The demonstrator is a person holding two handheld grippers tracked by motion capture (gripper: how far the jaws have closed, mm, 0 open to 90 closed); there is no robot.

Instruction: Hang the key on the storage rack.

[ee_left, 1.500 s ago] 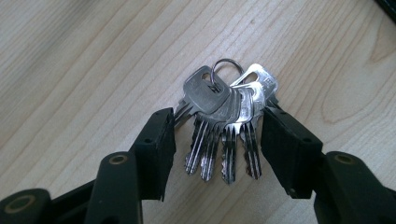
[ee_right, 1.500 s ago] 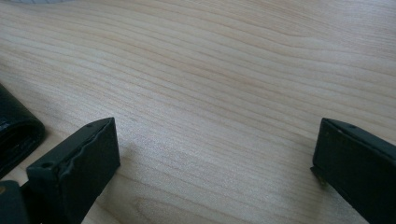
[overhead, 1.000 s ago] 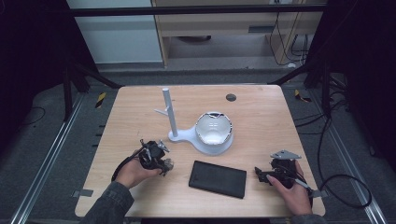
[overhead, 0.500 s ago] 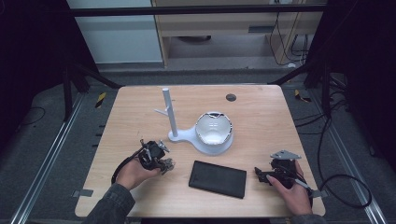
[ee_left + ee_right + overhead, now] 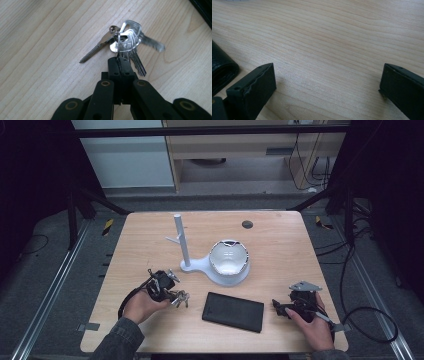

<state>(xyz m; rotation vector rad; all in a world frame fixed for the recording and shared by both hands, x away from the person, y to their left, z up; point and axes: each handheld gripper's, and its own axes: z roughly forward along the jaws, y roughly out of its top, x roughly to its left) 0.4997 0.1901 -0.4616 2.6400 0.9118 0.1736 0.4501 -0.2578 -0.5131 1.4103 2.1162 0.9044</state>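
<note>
The left gripper (image 5: 172, 292) holds a bunch of keys (image 5: 181, 297) beside the black wallet (image 5: 233, 311) on the table (image 5: 280, 245)

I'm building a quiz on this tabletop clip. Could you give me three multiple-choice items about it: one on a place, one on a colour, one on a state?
1. Where does the wallet lie?
A. Between the two grippers, at the near edge
B. On the white stand
C. Behind the post

2. What colour is the stand with the upright post?
A. Red
B. White
C. Black

3. How do the left gripper jaws stand?
A. Wide open above the keys
B. Shut on the bunch of keys
C. Shut on the wallet

Answers: 1 A, the high view shows the wallet between both hands. 2 B, post and base are white. 3 B, the left gripper view shows the jaws pressed together on the keys.
</note>
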